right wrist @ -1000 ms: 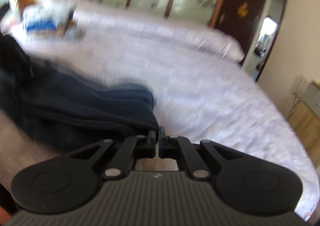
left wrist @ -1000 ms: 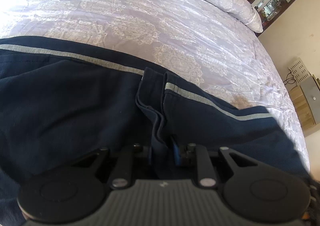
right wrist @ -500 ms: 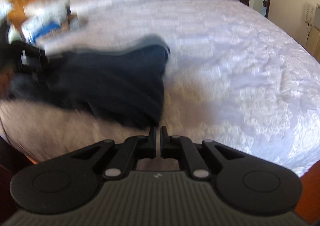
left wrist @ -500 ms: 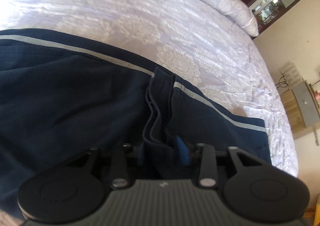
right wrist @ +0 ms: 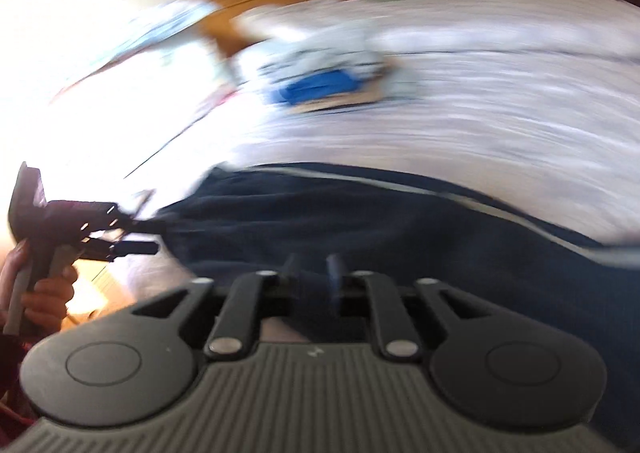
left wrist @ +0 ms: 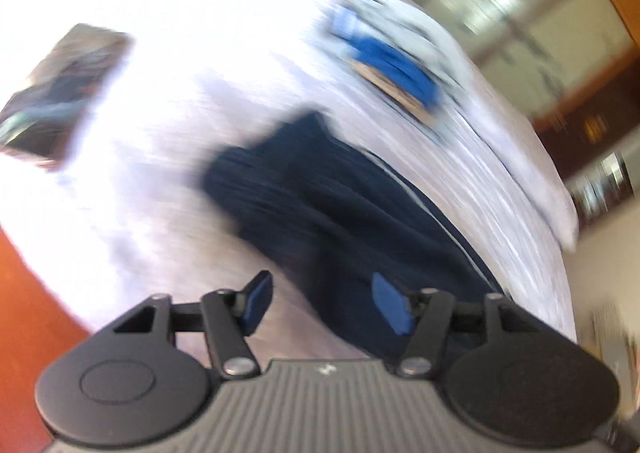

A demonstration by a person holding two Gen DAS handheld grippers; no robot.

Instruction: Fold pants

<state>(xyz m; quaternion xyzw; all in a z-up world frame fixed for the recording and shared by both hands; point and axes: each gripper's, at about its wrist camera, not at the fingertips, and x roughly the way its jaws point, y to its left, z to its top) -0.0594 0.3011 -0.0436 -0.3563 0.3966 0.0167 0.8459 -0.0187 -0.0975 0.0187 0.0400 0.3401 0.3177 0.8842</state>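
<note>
The dark navy pants [left wrist: 340,213] with a grey side stripe lie folded on the pale bedspread [left wrist: 160,141]. My left gripper [left wrist: 324,305] is open and empty, pulled back at the near edge of the pants. It also shows at the left of the right wrist view [right wrist: 136,239], in a hand beside the pants' end. In the right wrist view the pants [right wrist: 380,229] stretch across the bed. My right gripper [right wrist: 314,267] is low over them with its fingers a little apart; the view is blurred and nothing is seen held.
A stack of folded clothes with a blue item [left wrist: 396,69] lies further up the bed; it also shows in the right wrist view [right wrist: 320,85]. A dark flat object [left wrist: 60,89] lies on the bed at left. The bed's wooden edge [left wrist: 24,293] is at lower left.
My left gripper has let go of the folded pants edge, opened and swung away. My right gripper, shut before, has parted slightly and moved in over the pants. Both views are motion-blurred.
</note>
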